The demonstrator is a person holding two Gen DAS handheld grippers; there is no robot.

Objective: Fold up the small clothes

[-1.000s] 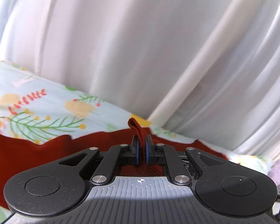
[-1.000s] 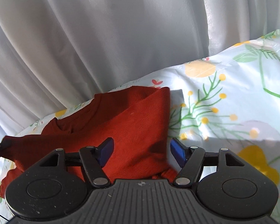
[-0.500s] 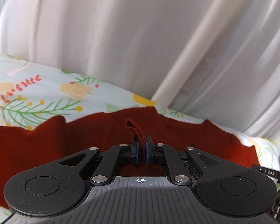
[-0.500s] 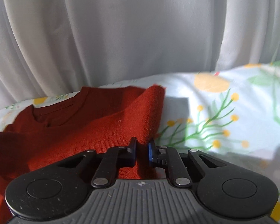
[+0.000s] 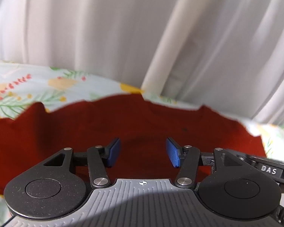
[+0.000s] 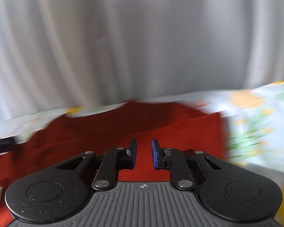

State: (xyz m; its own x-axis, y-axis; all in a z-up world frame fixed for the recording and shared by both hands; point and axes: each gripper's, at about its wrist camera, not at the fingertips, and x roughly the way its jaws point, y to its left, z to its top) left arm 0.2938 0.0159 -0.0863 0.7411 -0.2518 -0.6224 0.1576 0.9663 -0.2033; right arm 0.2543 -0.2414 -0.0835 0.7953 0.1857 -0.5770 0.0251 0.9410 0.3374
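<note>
A rust-red garment (image 5: 142, 121) lies spread on a floral sheet (image 5: 28, 87); it also shows in the right wrist view (image 6: 161, 124), with a folded edge at its right side. My left gripper (image 5: 143, 152) is open and empty, low over the cloth. My right gripper (image 6: 143, 154) is partly open with a narrow gap, nothing between its pads, just above the red cloth. The right wrist view is blurred by motion.
White curtains (image 5: 142, 37) hang close behind the bed along its far edge, also in the right wrist view (image 6: 142, 47). The floral sheet (image 6: 255, 128) extends to the right of the garment. The other gripper's body (image 5: 268, 170) shows at the right edge.
My left gripper has let go of the red fabric fold and opened wide. My right gripper closed half a second ago and has now opened a little while moving.
</note>
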